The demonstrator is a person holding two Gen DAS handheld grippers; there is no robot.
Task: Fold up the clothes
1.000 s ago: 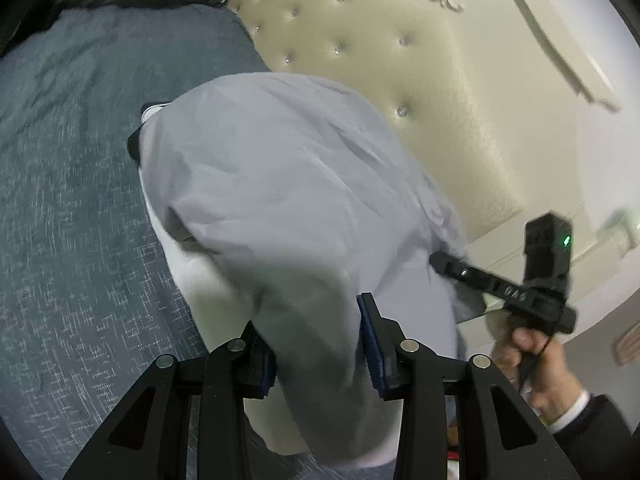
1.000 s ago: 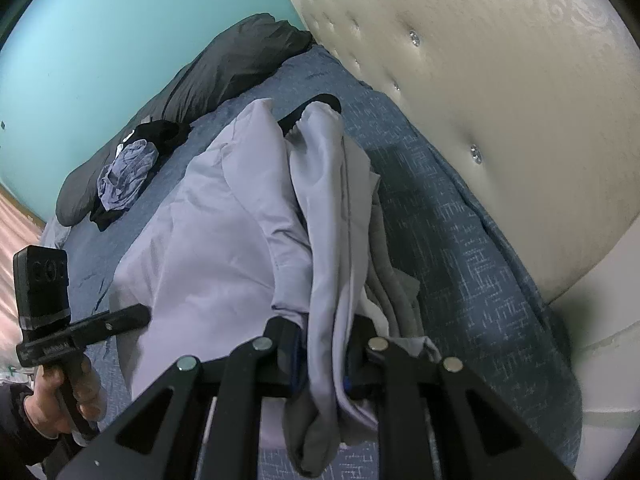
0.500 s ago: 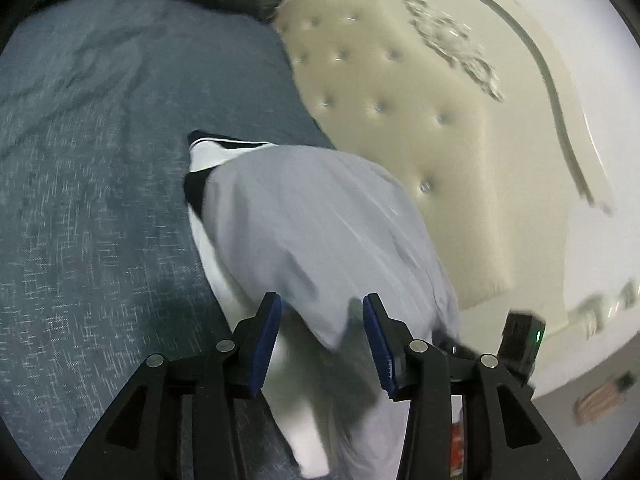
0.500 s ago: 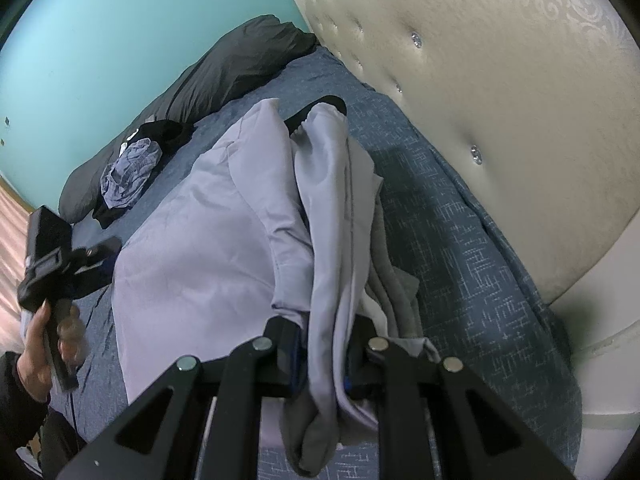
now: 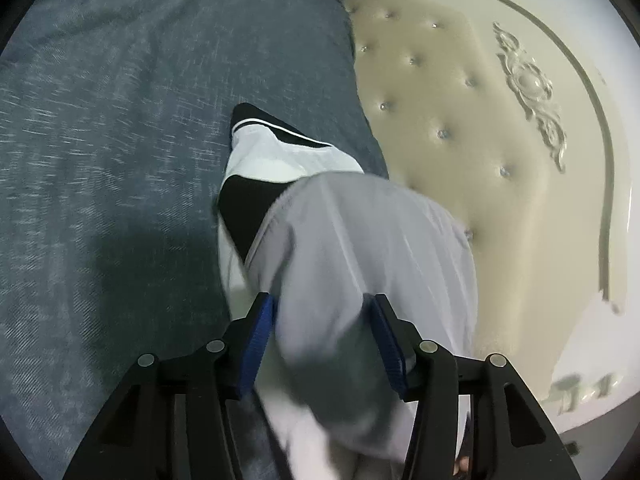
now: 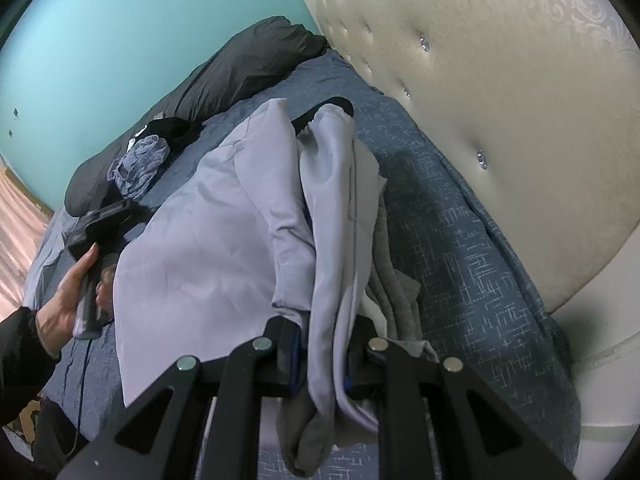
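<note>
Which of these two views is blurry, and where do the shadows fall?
Left wrist view: motion-smeared, worst on the grey garment near the lens; a dark shadow lies on the blue bedspread. Right wrist view: sharp, with a shadow low on the cream headboard.

Our left wrist camera sits close over the pale grey soft garment (image 5: 360,248), looking down along the blue woven bedspread (image 5: 120,120), our right wrist camera looks down from the other end, both share the cream buttoned headboard (image 6: 480,100).
</note>
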